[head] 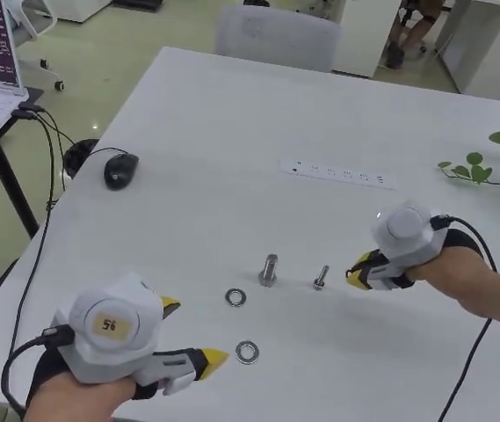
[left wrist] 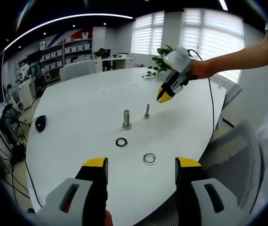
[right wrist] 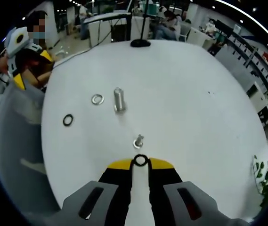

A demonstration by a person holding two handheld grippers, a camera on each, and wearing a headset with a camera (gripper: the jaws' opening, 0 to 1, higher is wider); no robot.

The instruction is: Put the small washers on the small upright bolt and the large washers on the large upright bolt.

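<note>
My left tongs [head: 192,331] hang released, jaws apart. One large flat metal washer [head: 247,352] lies just beside their tips at 3 o'clock, and a second large washer [head: 235,297] lies near at 1 o'clock. The large silver steel bolt [head: 268,270] stands upright, shank pointing straight up. The small silver bolt [head: 321,278] stands likewise at its 3 o'clock. My right tongs [head: 353,274] clench what looks like a small dark ring washer [right wrist: 140,160], near the small bolt.
</note>
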